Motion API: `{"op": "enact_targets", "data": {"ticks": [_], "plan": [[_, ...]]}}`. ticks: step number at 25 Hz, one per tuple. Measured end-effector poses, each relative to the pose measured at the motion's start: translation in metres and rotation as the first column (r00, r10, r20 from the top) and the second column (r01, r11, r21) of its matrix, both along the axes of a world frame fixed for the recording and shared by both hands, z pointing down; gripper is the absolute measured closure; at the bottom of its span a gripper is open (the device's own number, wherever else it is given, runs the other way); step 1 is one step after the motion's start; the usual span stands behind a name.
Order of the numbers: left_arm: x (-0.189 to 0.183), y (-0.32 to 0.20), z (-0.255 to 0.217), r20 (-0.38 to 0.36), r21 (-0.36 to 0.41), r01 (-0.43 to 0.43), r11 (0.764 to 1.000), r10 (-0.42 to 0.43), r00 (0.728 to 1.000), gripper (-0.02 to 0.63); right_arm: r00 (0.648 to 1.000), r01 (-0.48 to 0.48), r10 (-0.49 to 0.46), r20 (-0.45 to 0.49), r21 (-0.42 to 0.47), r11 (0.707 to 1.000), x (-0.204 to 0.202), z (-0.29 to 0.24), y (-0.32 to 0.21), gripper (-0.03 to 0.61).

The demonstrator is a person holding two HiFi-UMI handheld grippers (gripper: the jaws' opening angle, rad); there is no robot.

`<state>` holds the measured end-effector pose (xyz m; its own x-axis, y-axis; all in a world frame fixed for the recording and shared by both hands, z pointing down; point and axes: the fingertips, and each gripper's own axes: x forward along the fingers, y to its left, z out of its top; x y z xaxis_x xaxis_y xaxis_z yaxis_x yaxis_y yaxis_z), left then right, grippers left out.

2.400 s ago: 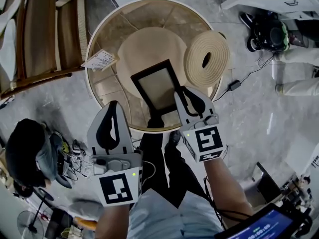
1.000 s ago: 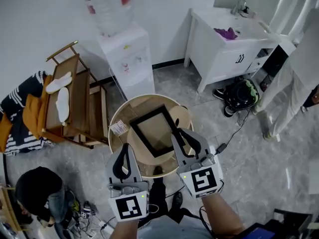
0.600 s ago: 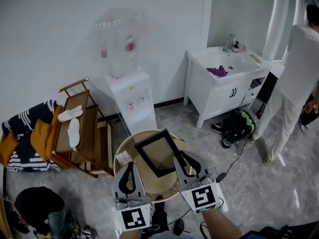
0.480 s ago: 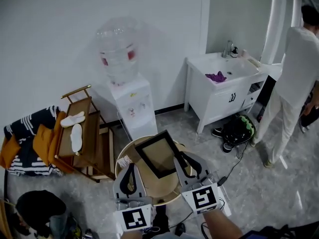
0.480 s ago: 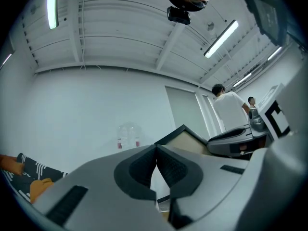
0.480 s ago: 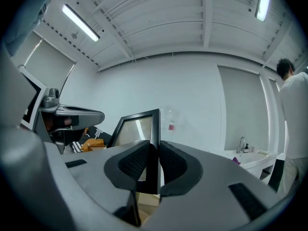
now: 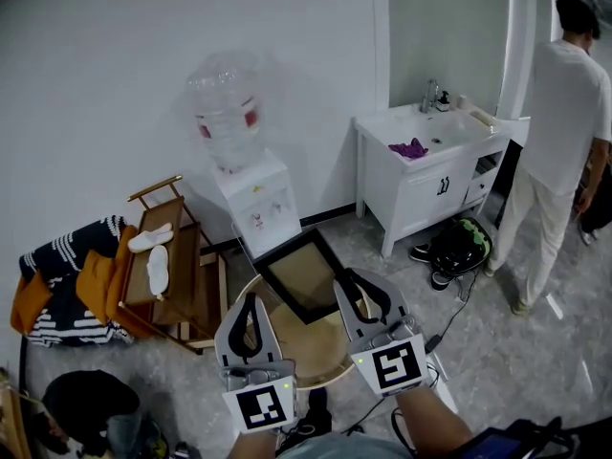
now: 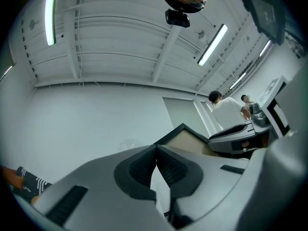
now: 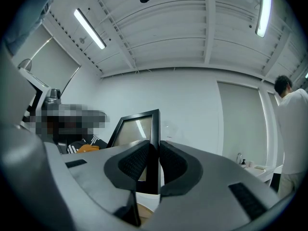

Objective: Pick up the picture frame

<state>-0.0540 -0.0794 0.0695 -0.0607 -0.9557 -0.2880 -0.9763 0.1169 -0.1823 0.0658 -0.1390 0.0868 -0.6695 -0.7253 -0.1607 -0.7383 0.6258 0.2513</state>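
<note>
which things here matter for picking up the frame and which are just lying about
Job: picture frame; right gripper, shut on its edge.
Lying about: round table; water dispenser; wooden chair; slippers; sink cabinet; left gripper, shut, empty.

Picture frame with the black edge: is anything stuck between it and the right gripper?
No, nothing visible is in the way. The right gripper is shut right on the black-edged rectangular picture frame, pinching its side edge. The left gripper is shut with nothing in it.
</note>
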Motion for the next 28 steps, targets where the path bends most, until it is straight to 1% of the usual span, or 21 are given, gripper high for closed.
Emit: {"op": "enact_targets", "data": {"ticks": [5,16,22,28], "plan": [[0.005,0.006,-0.005,-0.003,0.005,-0.016,1.0,0.016,1.0,0.598,1.0,-0.016,0.016,0.007,0.023,1.0,0.005,-0.011,0.008,0.497],[0.005,0.006,-0.009,-0.005,0.002,-0.024,1.0,0.024,1.0,0.598,0.999,-0.043,0.043,-0.001,0.026,0.999,0.007,-0.013,0.01,0.497],[0.007,0.009,-0.009,-0.002,0.001,-0.023,1.0,0.023,1.0,0.598,0.999,-0.033,0.033,0.022,0.028,0.999,0.008,-0.015,0.013,0.497],[0.003,0.013,-0.007,-0.007,0.007,-0.026,1.0,0.026,1.0,0.598,0.999,-0.03,0.029,0.019,0.033,0.999,0.004,-0.013,0.019,0.497]]}}
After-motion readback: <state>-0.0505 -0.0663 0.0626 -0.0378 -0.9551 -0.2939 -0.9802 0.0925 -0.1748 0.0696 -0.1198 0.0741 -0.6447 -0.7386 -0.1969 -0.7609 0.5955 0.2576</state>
